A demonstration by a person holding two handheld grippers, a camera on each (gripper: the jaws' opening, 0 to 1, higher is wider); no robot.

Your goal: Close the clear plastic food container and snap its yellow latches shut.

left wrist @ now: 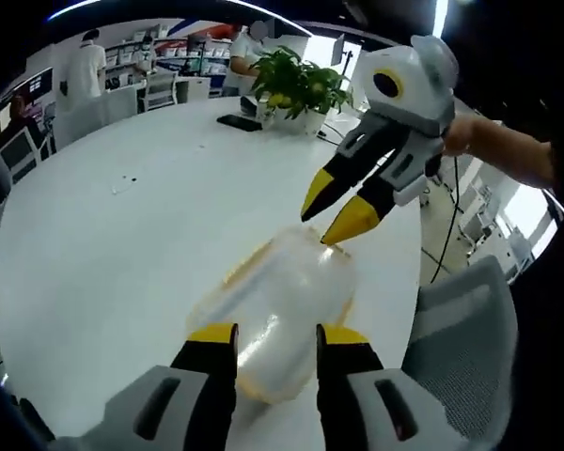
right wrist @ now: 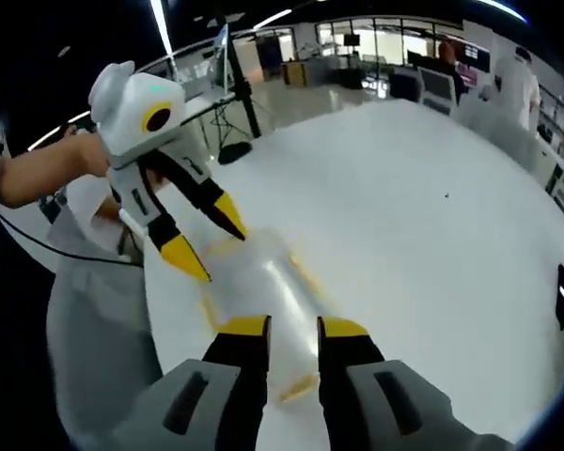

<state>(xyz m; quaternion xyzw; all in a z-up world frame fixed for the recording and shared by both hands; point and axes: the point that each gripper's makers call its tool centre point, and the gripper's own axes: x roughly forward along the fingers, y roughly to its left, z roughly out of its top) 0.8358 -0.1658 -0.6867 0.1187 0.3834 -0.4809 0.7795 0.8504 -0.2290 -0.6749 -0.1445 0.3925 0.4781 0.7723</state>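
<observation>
The clear plastic food container [left wrist: 277,310] lay on the white surface [left wrist: 122,244], its long axis running from one gripper toward the other. The left gripper [left wrist: 277,335] and right gripper [right wrist: 293,328] both stood released, jaws apart, at opposite ends, about equally near, over the yellow latches [right wrist: 299,385].

an open-plan office or showroom floor. a large round white table [left wrist: 122,244] fills the middle, with a grey mesh office chair [left wrist: 461,329] at its edge and a leafy green potted plant [left wrist: 301,86] on its far side. behind stand shelves of boxed goods [left wrist: 160,52], desks with dark computer monitors [right wrist: 434,86], people in white tops [left wrist: 85,68], and long ceiling strip lights [right wrist: 160,28].
</observation>
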